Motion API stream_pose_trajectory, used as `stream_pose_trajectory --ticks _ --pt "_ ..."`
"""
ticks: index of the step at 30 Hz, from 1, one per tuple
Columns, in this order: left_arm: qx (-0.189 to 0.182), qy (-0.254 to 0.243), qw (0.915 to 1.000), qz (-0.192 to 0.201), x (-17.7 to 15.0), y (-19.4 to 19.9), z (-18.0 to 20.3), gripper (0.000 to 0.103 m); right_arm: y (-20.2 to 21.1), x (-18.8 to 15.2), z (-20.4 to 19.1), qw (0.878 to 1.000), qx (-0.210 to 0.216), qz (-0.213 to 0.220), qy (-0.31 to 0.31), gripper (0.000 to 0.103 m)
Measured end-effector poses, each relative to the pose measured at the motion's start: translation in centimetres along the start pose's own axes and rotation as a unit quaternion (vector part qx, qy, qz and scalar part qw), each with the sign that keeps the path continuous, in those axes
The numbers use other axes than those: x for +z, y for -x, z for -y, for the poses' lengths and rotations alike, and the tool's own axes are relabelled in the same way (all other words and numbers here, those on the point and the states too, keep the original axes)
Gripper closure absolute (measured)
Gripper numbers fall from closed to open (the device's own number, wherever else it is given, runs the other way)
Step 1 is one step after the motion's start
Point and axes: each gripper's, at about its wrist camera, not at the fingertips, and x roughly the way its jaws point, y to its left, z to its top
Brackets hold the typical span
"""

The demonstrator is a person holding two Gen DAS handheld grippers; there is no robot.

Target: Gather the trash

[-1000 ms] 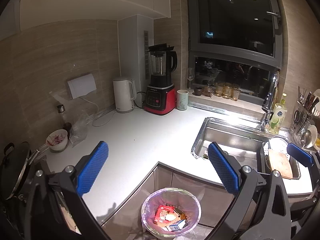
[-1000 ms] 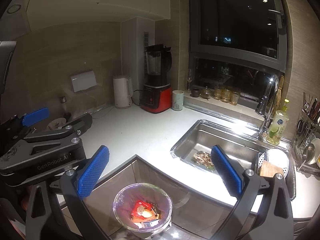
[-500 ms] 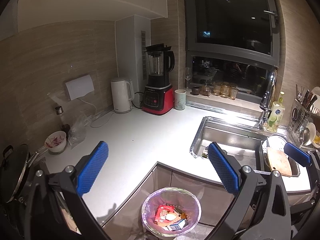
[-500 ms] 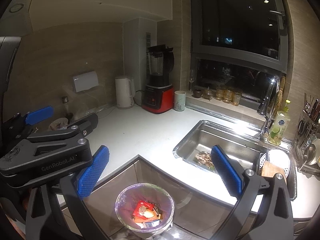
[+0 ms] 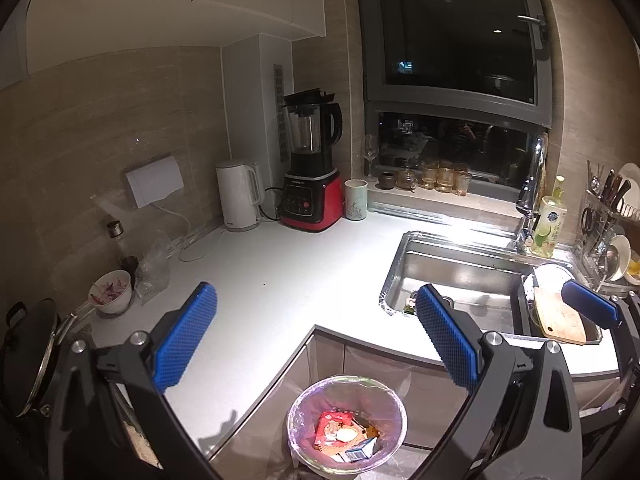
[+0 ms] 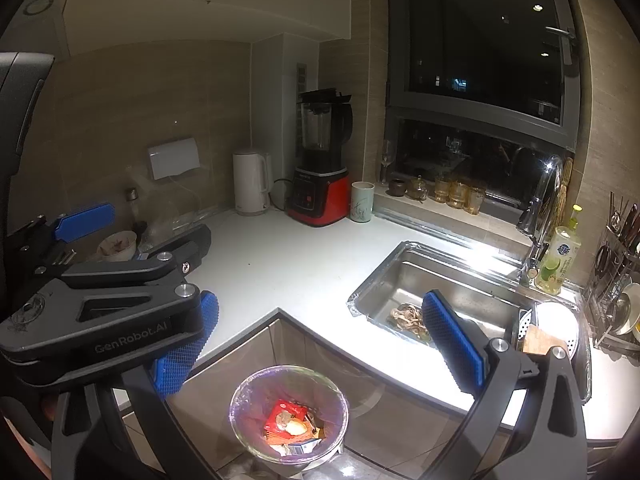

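Trash (image 6: 410, 318) lies in the sink (image 6: 372, 284), ahead-right of both tools. Left tool (image 5: 316, 338) and right tool (image 6: 320, 342) spread, empty. Reach in low, pinch scraps, carry to bin (image 6: 244, 394) below.

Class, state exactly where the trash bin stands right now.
The trash bin stands on the floor, bottom centre in both wrist views, before the cabinet under the counter corner.

Kitchen at night: beige tiled walls (image 5: 100, 120), white L-shaped countertop (image 5: 288, 280) straight ahead of the grippers, dark window (image 5: 452, 32) up ahead to the right reflecting ceiling spotlights. White cabinet (image 5: 160, 4) overhead on the left, pale cabinet doors (image 6: 240, 360) below the counter edge.
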Motion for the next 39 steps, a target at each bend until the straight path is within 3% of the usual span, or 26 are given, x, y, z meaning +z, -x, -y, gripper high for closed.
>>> stream_pose_trajectory --ticks 8,39 --pt "0.004 0.021 0.9998 -0.001 -0.01 -0.42 -0.68 0.008 -0.27 -0.07 -0.19 1.000 0.002 -0.004 0.002 0.002" --pt "0.003 0.010 0.9999 0.006 -0.21 0.01 -0.52 0.008 -0.60 -0.20 -0.84 1.000 0.003 -0.004 0.002 0.002"
